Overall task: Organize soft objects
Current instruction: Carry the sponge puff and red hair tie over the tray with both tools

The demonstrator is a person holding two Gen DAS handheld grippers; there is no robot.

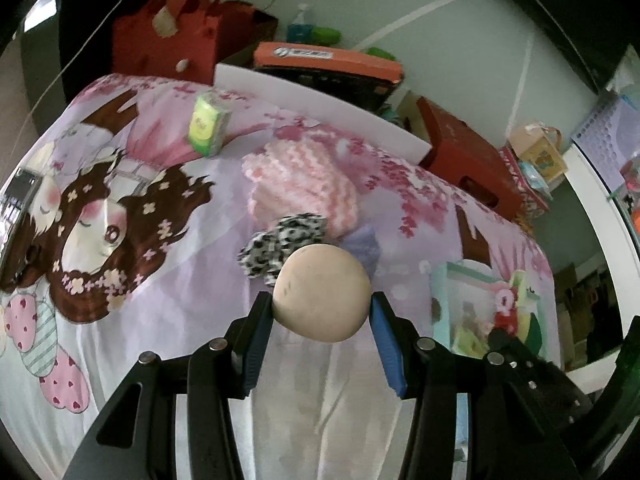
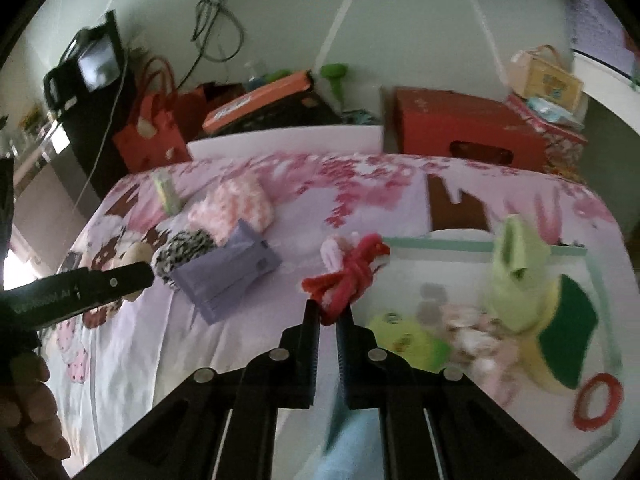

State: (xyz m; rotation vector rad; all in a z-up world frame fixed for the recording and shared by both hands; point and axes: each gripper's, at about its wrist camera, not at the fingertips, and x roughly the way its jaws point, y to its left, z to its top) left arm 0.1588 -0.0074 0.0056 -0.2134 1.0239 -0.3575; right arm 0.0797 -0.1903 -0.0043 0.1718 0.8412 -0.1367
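Note:
My left gripper (image 1: 322, 306) is shut on a cream soft ball (image 1: 322, 292), held above the cartoon-print bedsheet (image 1: 140, 208). Just beyond it lie a black-and-white scrunchie (image 1: 280, 244), a pink knitted item (image 1: 304, 184) and a purple pouch (image 1: 362, 246). My right gripper (image 2: 328, 312) is shut on a red and pink plush toy (image 2: 352, 272), held near the left edge of a clear bin (image 2: 496, 244). The bin holds a light green plush (image 2: 516, 276), a green pack (image 2: 404, 338) and a red ring (image 2: 598, 402). The left gripper's arm (image 2: 80, 292) shows in the right wrist view.
A green tissue pack (image 1: 208, 124) lies at the far side of the bed. Red boxes (image 2: 468, 128), a red bag (image 1: 168, 36) and an orange-lidded box (image 1: 328, 60) stand behind the bed against the wall. The clear bin (image 1: 480, 308) sits at the right.

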